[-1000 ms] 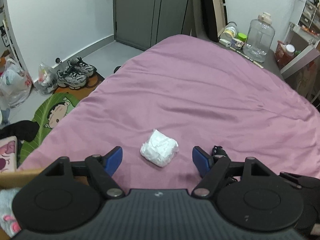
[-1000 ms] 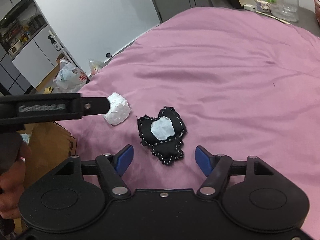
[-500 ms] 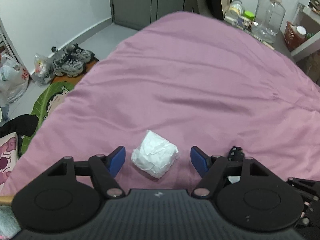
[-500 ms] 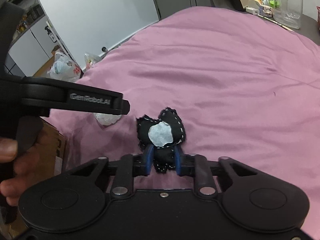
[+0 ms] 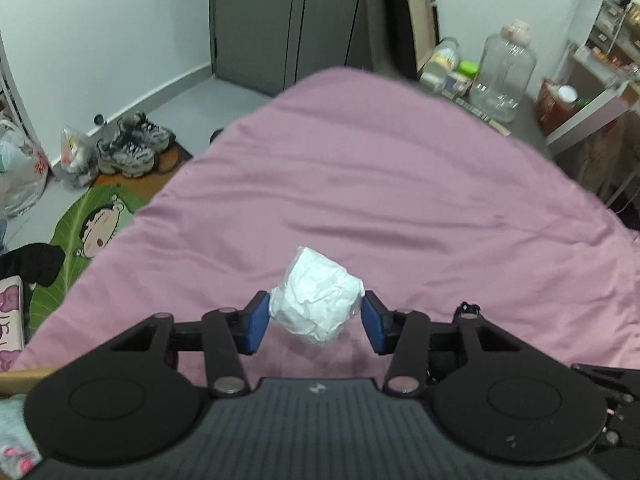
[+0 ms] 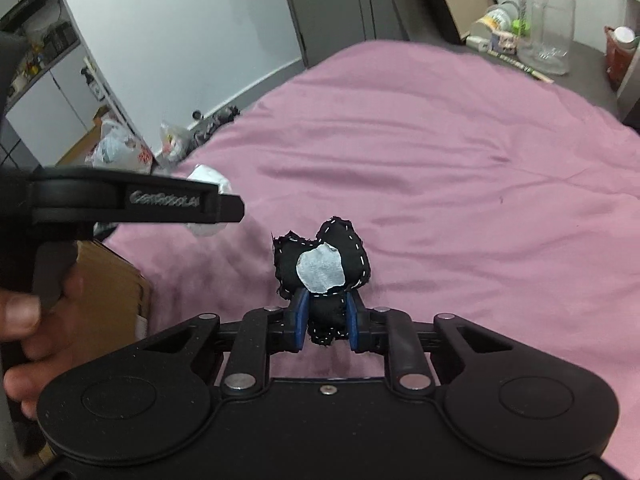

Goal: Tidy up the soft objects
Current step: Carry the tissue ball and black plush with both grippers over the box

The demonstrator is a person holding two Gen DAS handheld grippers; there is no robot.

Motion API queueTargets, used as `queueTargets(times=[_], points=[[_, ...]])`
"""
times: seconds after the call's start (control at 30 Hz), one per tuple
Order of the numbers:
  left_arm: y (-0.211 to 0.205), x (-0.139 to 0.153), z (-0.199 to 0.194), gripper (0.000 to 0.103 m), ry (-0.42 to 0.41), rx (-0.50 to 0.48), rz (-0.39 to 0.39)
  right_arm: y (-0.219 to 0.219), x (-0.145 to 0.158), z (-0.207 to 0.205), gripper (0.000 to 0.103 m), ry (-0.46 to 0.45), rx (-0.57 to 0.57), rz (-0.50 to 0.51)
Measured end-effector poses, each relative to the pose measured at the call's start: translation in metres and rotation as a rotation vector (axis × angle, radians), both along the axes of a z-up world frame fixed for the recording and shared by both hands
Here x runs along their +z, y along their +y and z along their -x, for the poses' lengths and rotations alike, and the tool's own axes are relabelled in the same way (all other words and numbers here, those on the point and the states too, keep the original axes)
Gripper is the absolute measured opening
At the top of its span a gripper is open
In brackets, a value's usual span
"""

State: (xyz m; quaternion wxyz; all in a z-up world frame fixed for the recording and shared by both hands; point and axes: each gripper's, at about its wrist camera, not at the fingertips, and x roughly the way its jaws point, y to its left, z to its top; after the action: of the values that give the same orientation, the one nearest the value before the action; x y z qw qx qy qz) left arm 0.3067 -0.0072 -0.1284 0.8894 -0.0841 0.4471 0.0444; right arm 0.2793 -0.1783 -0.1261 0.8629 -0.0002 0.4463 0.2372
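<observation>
Both grippers clamped on soft objects over the pink bedsheet.

Left gripper (image 5: 316, 320), lower centre of its wrist view, gripped a crumpled white wad (image 5: 316, 300) between its blue pads (image 5: 255, 322); both pads touched the wad's sides, and the wad appeared raised off the pink bedsheet (image 5: 400, 200). Right gripper (image 6: 325, 320), lower centre of its view, pinched the lower part of a black stitched plush (image 6: 324, 264) with a grey-white patch; the plush's upper lobes stood above the pads. At left of the right wrist view, the left gripper's side arm crossed the frame, the white wad partly hidden behind it. A cardboard box (image 6: 108, 288) sat at the bed's edge, lower left. Sneakers (image 5: 132, 144) lay on the floor, upper left of the left wrist view.
</observation>
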Motion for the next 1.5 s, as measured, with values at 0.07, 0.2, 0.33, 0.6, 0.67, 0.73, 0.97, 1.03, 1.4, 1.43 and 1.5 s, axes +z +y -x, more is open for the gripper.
queueTargets(times=[0.07, 0.2, 0.33, 0.6, 0.67, 0.73, 0.97, 1.03, 1.4, 1.43, 1.5], points=[[0.001, 0.011, 0.011, 0.048, -0.021, -0.004, 0.004, 0.0, 0.009, 0.004, 0.02, -0.014, -0.014, -0.021], [0.01, 0.035, 0.037, 0.048, -0.071, -0.004, 0.019, 0.004, 0.027, 0.017, 0.02, -0.048, -0.016, -0.045], [0.025, 0.057, 0.064, 0.048, -0.12, 0.021, 0.02, 0.011, 0.045, 0.035, 0.02, -0.086, 0.006, -0.055], [0.058, 0.069, 0.116, 0.048, -0.15, 0.087, 0.04, 0.032, 0.07, 0.07, 0.02, -0.145, 0.052, -0.069], [0.065, 0.069, 0.128, 0.048, -0.151, 0.096, 0.048, 0.037, 0.075, 0.078, 0.02, -0.159, 0.061, -0.068], [0.072, 0.069, 0.139, 0.048, -0.151, 0.105, 0.053, 0.043, 0.078, 0.085, 0.02, -0.165, 0.064, -0.068], [0.094, 0.062, 0.172, 0.048, -0.127, 0.119, 0.064, 0.059, 0.083, 0.105, 0.02, -0.183, 0.073, -0.084], [0.099, 0.059, 0.179, 0.048, -0.12, 0.117, 0.067, 0.064, 0.084, 0.11, 0.02, -0.187, 0.08, -0.087], [0.124, 0.038, 0.199, 0.049, -0.043, 0.12, 0.136, 0.09, 0.092, 0.131, 0.02, -0.208, 0.126, -0.098], [0.124, 0.036, 0.2, 0.049, -0.037, 0.118, 0.135, 0.092, 0.093, 0.132, 0.02, -0.209, 0.129, -0.1], [0.123, 0.033, 0.201, 0.049, -0.022, 0.105, 0.143, 0.096, 0.093, 0.134, 0.02, -0.211, 0.135, -0.101]])
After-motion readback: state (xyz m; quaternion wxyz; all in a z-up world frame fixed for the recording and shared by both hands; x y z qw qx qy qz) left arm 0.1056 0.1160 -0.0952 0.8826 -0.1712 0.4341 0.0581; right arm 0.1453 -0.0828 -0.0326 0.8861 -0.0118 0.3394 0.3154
